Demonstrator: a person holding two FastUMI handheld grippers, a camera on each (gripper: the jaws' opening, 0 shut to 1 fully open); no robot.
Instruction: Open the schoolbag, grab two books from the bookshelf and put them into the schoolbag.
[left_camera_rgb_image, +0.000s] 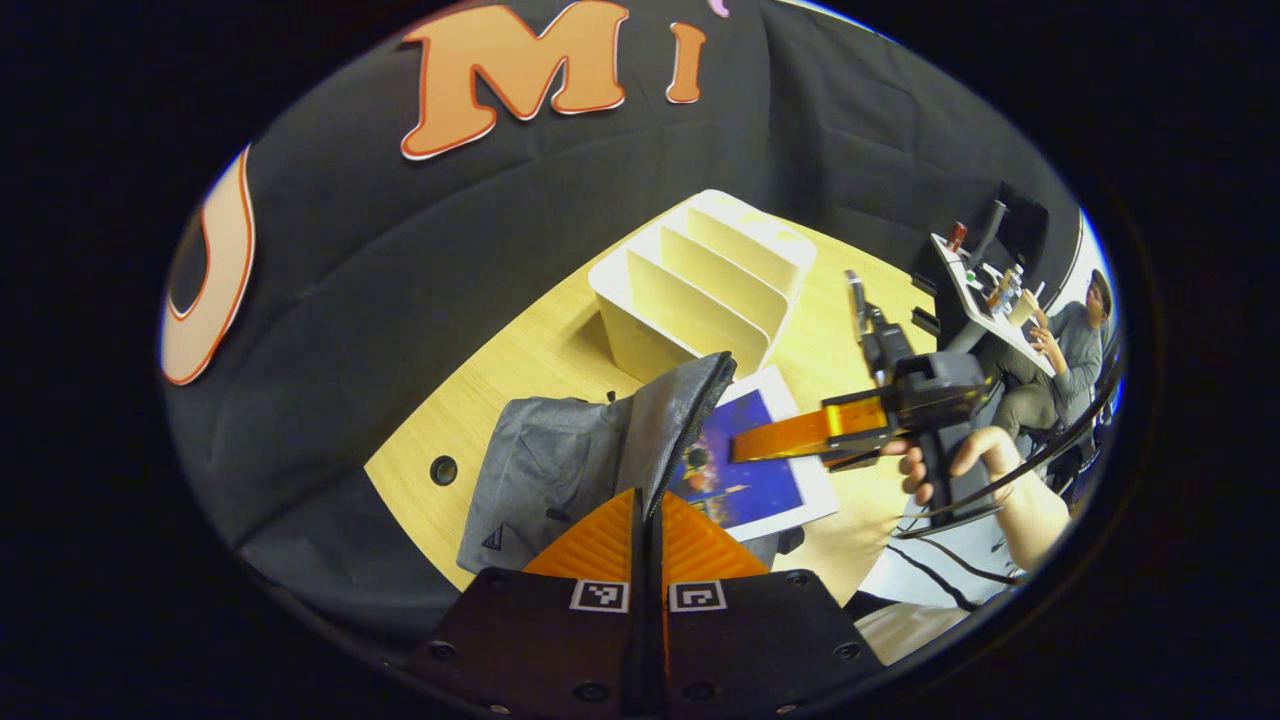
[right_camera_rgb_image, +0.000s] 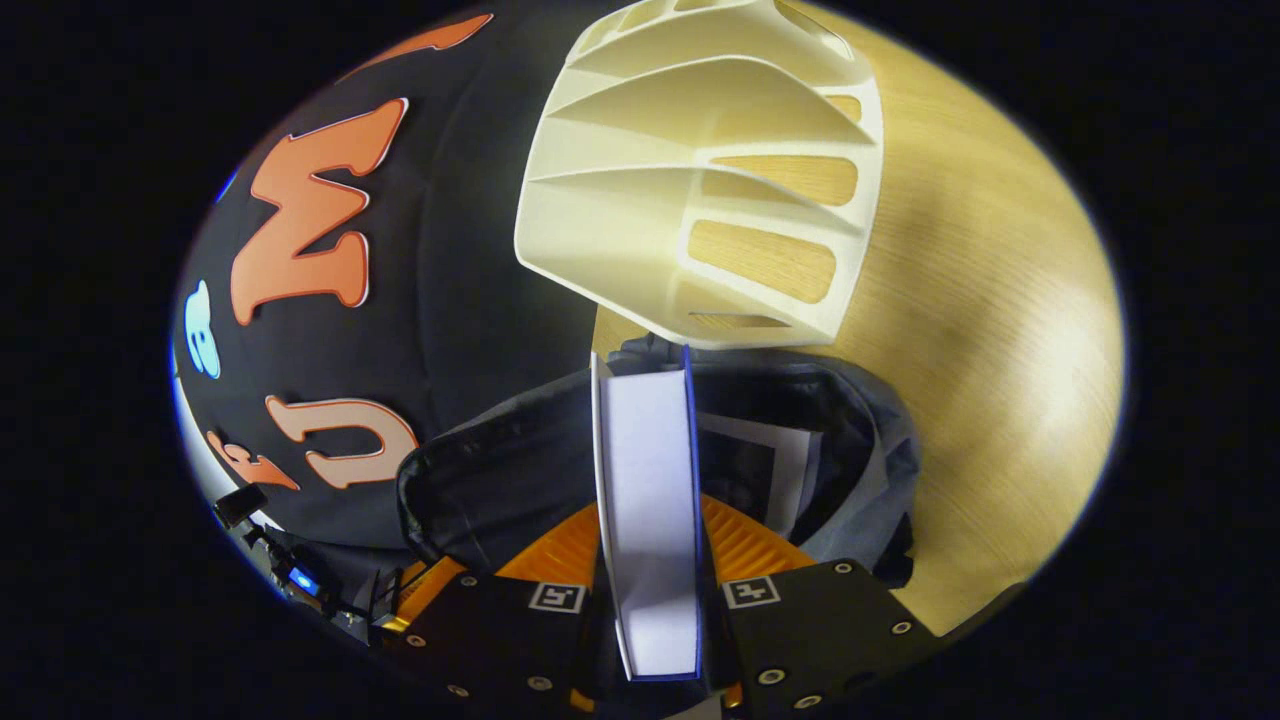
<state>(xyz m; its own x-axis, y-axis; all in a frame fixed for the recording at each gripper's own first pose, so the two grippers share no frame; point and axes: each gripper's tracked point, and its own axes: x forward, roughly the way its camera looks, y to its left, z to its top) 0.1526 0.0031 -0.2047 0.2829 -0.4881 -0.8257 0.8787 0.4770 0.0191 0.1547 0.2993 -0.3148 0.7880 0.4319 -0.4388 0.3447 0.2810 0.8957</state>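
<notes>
White-paged blue book (right_camera_rgb_image: 648, 500) edge-on, grey schoolbag (right_camera_rgb_image: 860, 440) agape

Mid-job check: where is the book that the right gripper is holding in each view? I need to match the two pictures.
Left gripper view: the book lies right of centre, cover up, going into the open schoolbag, held by the right gripper.
Right gripper view: the book stands edge-on at bottom centre, clamped between that gripper's fingers, over the bag's mouth.
Shared landmark: the white bookshelf on the wooden table behind the bag.
</notes>
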